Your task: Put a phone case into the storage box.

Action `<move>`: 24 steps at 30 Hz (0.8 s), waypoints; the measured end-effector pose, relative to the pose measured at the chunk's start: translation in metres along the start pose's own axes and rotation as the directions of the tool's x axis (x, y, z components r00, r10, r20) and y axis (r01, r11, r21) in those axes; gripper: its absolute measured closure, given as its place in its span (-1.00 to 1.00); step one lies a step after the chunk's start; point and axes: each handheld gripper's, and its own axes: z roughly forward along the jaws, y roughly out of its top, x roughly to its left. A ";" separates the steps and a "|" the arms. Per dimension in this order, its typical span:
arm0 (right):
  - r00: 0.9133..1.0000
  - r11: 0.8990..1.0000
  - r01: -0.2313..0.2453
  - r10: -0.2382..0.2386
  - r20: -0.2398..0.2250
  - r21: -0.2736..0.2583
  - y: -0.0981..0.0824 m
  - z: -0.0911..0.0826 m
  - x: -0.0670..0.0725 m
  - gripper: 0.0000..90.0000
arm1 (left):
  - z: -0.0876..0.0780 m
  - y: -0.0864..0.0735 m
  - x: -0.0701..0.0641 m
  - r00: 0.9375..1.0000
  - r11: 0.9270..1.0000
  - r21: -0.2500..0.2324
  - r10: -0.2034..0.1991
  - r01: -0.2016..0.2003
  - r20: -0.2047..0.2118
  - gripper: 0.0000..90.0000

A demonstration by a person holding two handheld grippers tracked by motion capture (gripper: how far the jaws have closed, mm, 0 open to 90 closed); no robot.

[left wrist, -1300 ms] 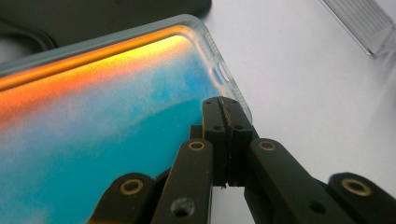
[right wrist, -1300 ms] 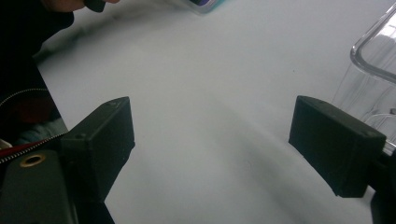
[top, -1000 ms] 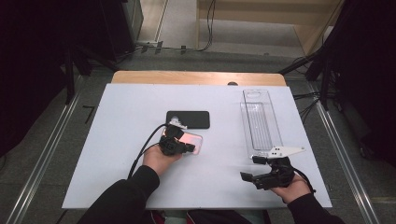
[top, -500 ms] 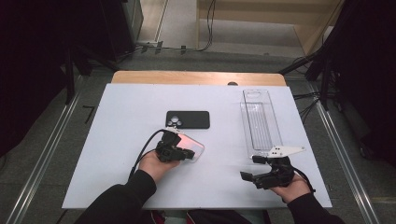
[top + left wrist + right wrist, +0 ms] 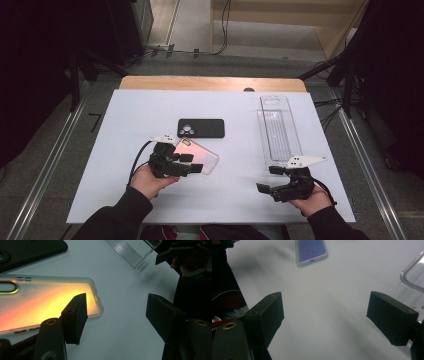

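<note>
Presently, the left gripper (image 5: 192, 164) stands released over the near end of the pink phone case (image 5: 202, 156); its jaws have just been opening, and in the left gripper view one black, blocky jaw overlaps the case's near edge while the other stands apart over bare table, neither pad pressing on it. The case (image 5: 47, 302) lies flat left of centre on the white table (image 5: 125, 125); it is a rounded rectangle of frosted, translucent plastic with an orange-to-yellow sheen, a softly raised rim and small slots along its edge. Just beyond it, on the far side, lies a black phone case (image 5: 201, 128), matte and rounded at the corners, with a ringed camera opening at its left end; the two look very close, though contact cannot be told. At the right, a clear plastic tray (image 5: 278, 131) runs long and narrow from far to near; its floor is ribbed and its walls glossy. The right gripper (image 5: 272, 180) rests at the near right, just short of the tray's near end; its square black jaws stand wide apart with nothing between them, over smooth white surface.
</note>
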 end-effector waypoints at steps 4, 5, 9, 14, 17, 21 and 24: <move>1.000 1.000 -0.002 0.002 -0.003 0.002 0.000 0.000 0.000 -0.72 | -0.005 -0.008 -0.002 1.000 1.000 0.020 0.012 -0.011 -0.006 -0.31; 1.000 1.000 -0.002 0.002 -0.003 0.002 0.000 0.000 0.000 -0.72 | -0.005 -0.008 -0.002 1.000 1.000 0.020 0.012 -0.011 -0.006 -0.31; 1.000 1.000 -0.001 0.001 -0.004 0.003 0.000 0.000 0.000 -0.72 | -0.013 -0.018 -0.004 0.999 1.000 0.014 -0.001 0.001 0.033 -0.31; 1.000 1.000 -0.003 0.003 -0.006 0.003 0.000 0.000 -0.001 -0.72 | -0.022 -0.025 -0.007 0.999 0.999 0.014 0.036 -0.036 0.008 -0.36; 1.000 1.000 0.002 -0.002 -0.007 0.003 0.000 0.000 -0.001 -0.72 | -0.028 -0.030 -0.007 0.999 0.999 0.006 0.033 -0.033 -0.004 -0.36; 1.000 1.000 0.024 -0.024 -0.010 0.009 -0.001 0.001 0.001 -0.72 | -0.039 -0.040 -0.006 0.999 0.999 0.005 0.047 -0.047 -0.019 -0.36; 1.000 1.000 0.026 -0.026 -0.012 0.008 -0.001 0.001 0.002 -0.72 | -0.049 -0.048 -0.004 0.998 0.999 -0.004 0.054 -0.054 -0.036 -0.36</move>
